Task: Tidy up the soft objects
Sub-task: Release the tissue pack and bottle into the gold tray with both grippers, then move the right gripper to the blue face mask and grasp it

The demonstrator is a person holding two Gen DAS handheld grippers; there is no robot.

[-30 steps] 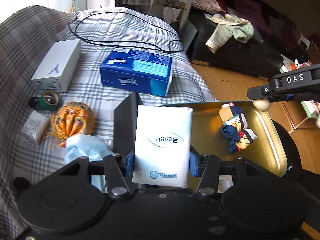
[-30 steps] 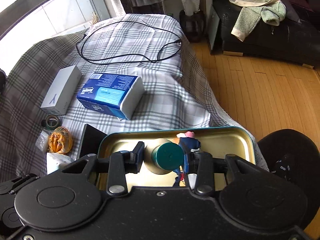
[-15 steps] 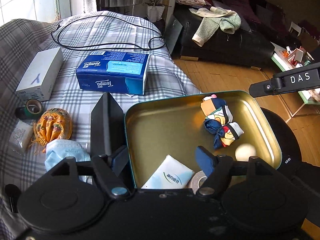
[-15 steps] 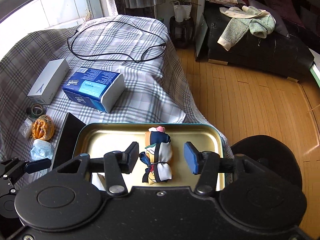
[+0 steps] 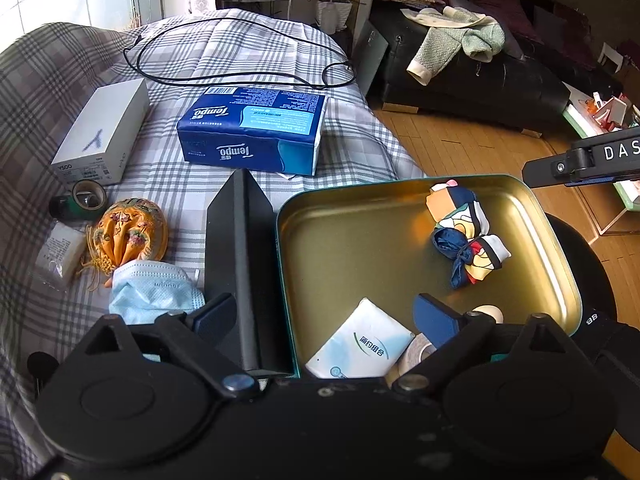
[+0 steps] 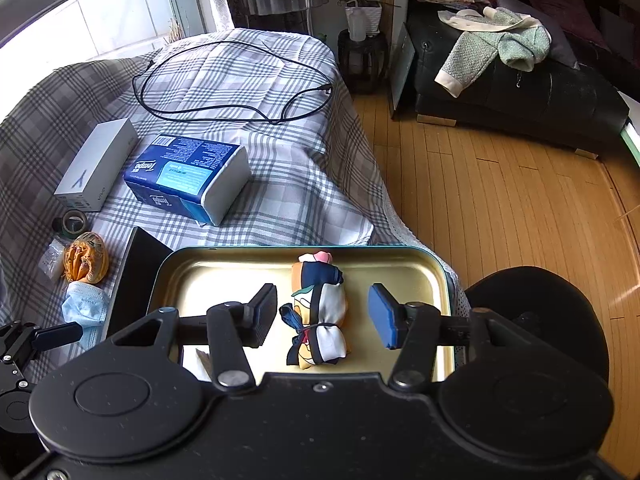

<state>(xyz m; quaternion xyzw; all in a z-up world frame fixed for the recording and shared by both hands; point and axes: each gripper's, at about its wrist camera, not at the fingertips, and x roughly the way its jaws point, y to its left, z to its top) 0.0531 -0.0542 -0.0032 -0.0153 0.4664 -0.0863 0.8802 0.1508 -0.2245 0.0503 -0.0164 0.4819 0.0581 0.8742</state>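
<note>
The left gripper [image 5: 324, 316] has its fingers spread and empty over the tin tray [image 5: 560, 264], where the tissue pack [image 5: 362, 344] lies at the near edge. The right gripper [image 6: 322, 316] also has its fingers spread, straddling the knotted cloth bundle [image 6: 320, 312] without contact. For the face mask [image 5: 154, 290] left of the tray, the fingers should probably pinch the bunched middle, not a loose edge.

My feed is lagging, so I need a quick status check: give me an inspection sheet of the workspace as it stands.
Surface: plaid cloth over the table.
Job's things: tin tray holds tied cloth bundle, white tissue pack, tape roll; blue face mask and orange pouch lie outside.
Clutter: Tempo tissue pack, white box, green tape.
Grippers: left tool open; right tool open, straddling bundle.
Cables: black cable, looped.
Surroundings: wood floor, black sofa.
</note>
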